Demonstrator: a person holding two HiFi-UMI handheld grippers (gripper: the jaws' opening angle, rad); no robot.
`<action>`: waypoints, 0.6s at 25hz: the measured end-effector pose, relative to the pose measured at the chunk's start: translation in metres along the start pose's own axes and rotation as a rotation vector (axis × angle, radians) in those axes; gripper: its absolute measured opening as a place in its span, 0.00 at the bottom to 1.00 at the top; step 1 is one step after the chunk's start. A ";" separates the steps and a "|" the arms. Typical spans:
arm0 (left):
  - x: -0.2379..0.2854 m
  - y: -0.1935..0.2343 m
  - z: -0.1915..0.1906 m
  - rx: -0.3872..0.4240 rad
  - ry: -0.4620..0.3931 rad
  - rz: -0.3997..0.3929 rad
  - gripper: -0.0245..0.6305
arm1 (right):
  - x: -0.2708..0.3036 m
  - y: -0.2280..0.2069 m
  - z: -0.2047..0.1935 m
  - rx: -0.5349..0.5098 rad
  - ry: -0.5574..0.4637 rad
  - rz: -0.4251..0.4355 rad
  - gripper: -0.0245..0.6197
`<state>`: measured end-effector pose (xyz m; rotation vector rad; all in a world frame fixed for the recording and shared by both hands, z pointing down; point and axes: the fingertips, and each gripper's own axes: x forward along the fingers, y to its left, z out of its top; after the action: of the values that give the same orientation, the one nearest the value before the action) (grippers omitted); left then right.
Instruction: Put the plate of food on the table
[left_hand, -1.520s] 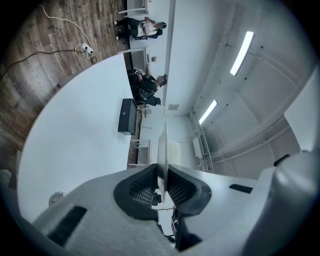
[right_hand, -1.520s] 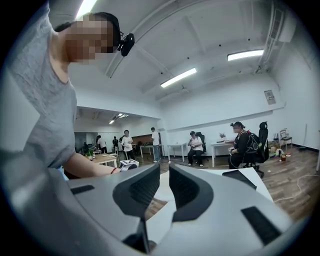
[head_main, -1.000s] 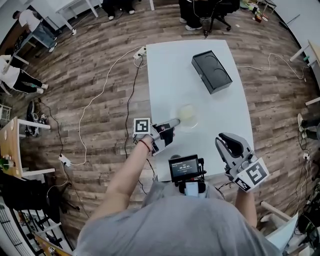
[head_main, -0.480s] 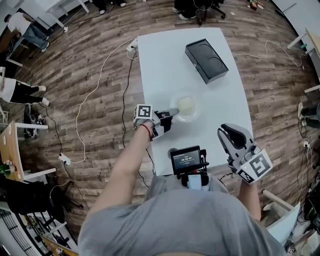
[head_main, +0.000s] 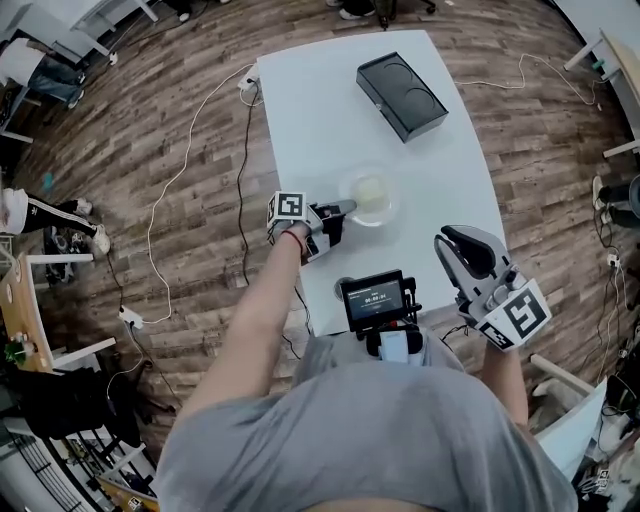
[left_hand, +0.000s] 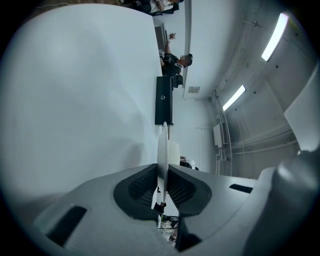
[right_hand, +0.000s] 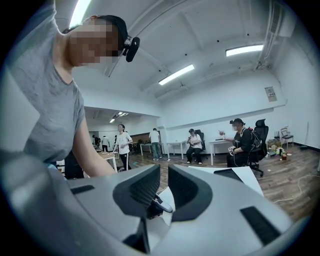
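A clear plate (head_main: 374, 196) with a pale lump of food sits level over the white table (head_main: 320, 110), near its left front part. My left gripper (head_main: 343, 209) is shut on the plate's near rim. In the left gripper view the plate (left_hand: 162, 145) shows edge-on between the pads, at my left gripper (left_hand: 161, 170), close beside the table top (left_hand: 75, 100). Whether the plate touches the table I cannot tell. My right gripper (head_main: 462, 243) hovers off the table's right front corner, jaws nearly together and empty. The right gripper view shows my right gripper (right_hand: 161, 172) with nothing between its pads.
A black flat box (head_main: 402, 95) lies at the table's far end, also seen as the black box (left_hand: 163, 100) beyond the plate. A small screen device (head_main: 375, 300) hangs at the person's chest. Cables (head_main: 190, 180) trail over the wooden floor on the left. Other people are at desks in the room.
The left gripper has sunk toward the table top with the plate still in its jaws. The head view has drifted, so the table sits higher in the picture. The right gripper has kept still.
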<state>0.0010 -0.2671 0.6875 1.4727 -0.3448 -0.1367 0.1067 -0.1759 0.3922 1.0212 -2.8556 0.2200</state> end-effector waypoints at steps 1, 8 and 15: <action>0.000 0.000 -0.001 0.000 -0.002 -0.001 0.11 | 0.002 0.002 0.000 0.003 -0.012 0.001 0.09; 0.008 -0.001 -0.006 -0.008 -0.001 -0.008 0.10 | 0.033 0.008 -0.011 0.038 -0.031 0.058 0.09; 0.022 0.001 -0.017 -0.013 0.018 -0.009 0.10 | 0.055 0.016 -0.021 0.045 -0.012 0.110 0.09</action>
<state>0.0269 -0.2579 0.6909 1.4615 -0.3216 -0.1327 0.0549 -0.1943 0.4188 0.8767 -2.9328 0.2887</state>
